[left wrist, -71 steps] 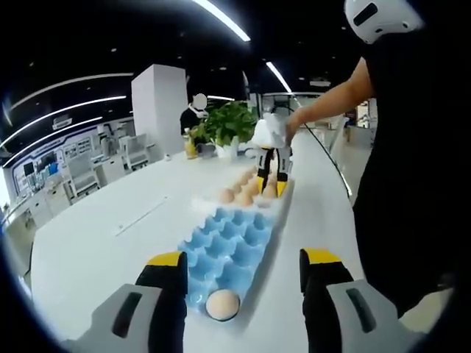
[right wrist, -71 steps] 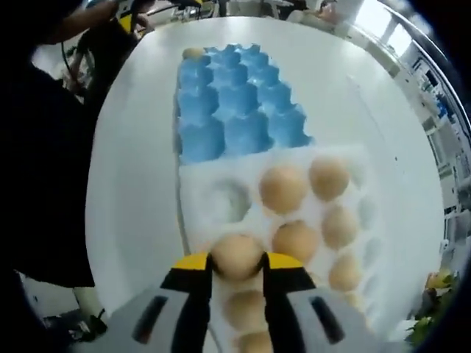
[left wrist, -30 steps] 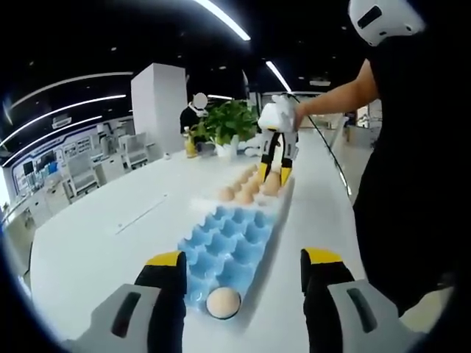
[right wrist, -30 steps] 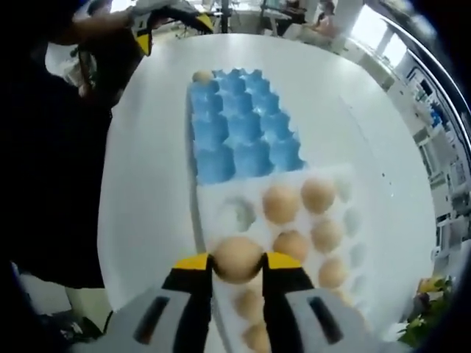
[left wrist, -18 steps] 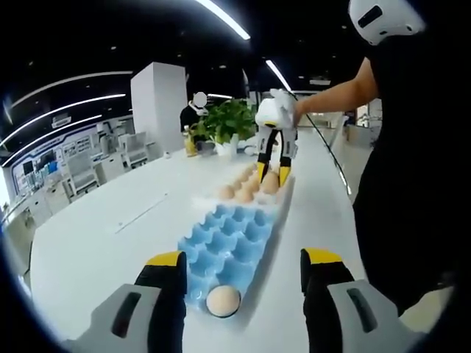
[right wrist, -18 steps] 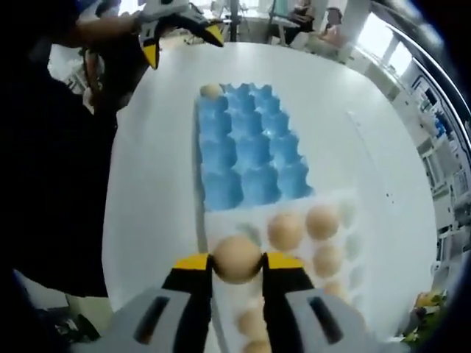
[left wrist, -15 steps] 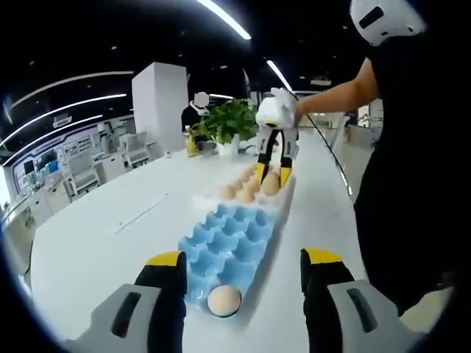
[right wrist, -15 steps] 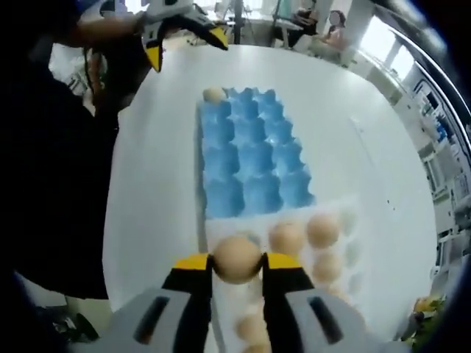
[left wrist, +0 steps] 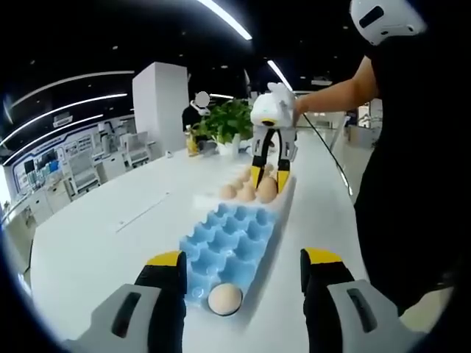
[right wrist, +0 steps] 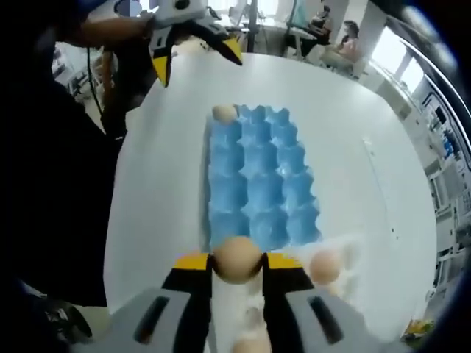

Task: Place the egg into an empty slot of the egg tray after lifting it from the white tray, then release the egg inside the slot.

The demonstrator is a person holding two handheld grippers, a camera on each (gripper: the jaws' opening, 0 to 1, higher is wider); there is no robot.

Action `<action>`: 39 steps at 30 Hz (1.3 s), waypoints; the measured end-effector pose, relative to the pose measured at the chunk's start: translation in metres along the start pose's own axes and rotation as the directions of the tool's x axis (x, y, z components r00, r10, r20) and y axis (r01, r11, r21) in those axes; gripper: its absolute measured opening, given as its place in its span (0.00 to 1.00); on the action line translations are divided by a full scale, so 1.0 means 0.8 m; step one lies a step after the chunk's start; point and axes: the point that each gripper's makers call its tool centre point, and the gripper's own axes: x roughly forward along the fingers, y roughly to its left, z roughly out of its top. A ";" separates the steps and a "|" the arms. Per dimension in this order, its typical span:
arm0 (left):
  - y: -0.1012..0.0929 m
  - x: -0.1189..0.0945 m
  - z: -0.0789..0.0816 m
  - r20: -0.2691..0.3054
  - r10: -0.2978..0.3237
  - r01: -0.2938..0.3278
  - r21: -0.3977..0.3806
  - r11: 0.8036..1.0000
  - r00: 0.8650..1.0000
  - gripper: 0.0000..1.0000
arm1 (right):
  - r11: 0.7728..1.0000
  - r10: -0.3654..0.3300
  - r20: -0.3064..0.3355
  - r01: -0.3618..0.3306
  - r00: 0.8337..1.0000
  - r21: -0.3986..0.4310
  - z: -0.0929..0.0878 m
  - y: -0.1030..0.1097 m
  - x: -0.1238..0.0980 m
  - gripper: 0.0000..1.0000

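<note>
My right gripper (right wrist: 237, 262) is shut on a tan egg (right wrist: 237, 259) and holds it above the near end of the blue egg tray (right wrist: 254, 184), just past the white tray (right wrist: 346, 246). That blue tray (left wrist: 235, 239) carries one egg (left wrist: 224, 298) in a corner slot, also the far corner egg (right wrist: 223, 112). In the left gripper view the right gripper (left wrist: 265, 180) hangs with its egg (left wrist: 266, 187) over the seam of the two trays. My left gripper (left wrist: 241, 268) stands open at the blue tray's near end, apart from the egg there.
Several eggs (left wrist: 243, 193) lie in the white tray (left wrist: 283, 193). A potted plant (left wrist: 229, 121) stands at the table's far end. A person in black stands along the table's edge (left wrist: 412, 184). The white tabletop (left wrist: 110, 228) stretches wide beside the trays.
My right gripper has carried the egg off the white tray toward the blue tray; the blue slots now lie right ahead. The left gripper has stayed put and open.
</note>
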 end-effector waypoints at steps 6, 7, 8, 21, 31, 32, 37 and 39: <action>0.001 -0.001 0.000 0.001 0.001 -0.001 -0.001 1.000 1.000 0.63 | 1.000 0.014 0.014 -0.013 1.000 -0.027 0.020 0.000 0.009 0.26; 0.001 -0.001 0.000 0.001 0.002 -0.002 -0.002 1.000 1.000 0.63 | 0.999 0.016 0.016 -0.015 1.000 -0.033 0.023 0.001 0.010 0.26; 0.001 0.000 0.000 0.003 0.002 -0.002 -0.001 1.000 1.000 0.63 | 0.999 0.018 0.018 -0.017 1.000 -0.038 0.026 0.001 0.011 0.26; 0.002 -0.003 -0.001 0.009 0.005 -0.005 0.000 1.000 1.000 0.62 | 0.992 0.076 0.047 -0.071 0.996 -0.103 0.070 0.014 0.035 0.26; 0.005 -0.005 -0.006 0.004 0.015 -0.015 -0.003 1.000 1.000 0.62 | 0.989 0.095 0.067 -0.087 0.993 -0.123 0.092 0.016 0.046 0.26; 0.005 -0.005 -0.006 0.002 0.014 -0.014 -0.003 1.000 1.000 0.62 | 0.988 0.091 0.076 -0.081 0.993 -0.129 0.096 0.015 0.048 0.26; 0.005 -0.005 -0.006 0.004 0.014 -0.014 -0.001 1.000 1.000 0.62 | 0.987 0.101 0.093 -0.088 0.991 -0.133 0.112 0.017 0.057 0.26; 0.005 -0.005 -0.006 0.006 0.014 -0.014 -0.002 1.000 1.000 0.62 | 0.986 0.104 0.102 -0.089 0.989 -0.141 0.119 0.017 0.059 0.26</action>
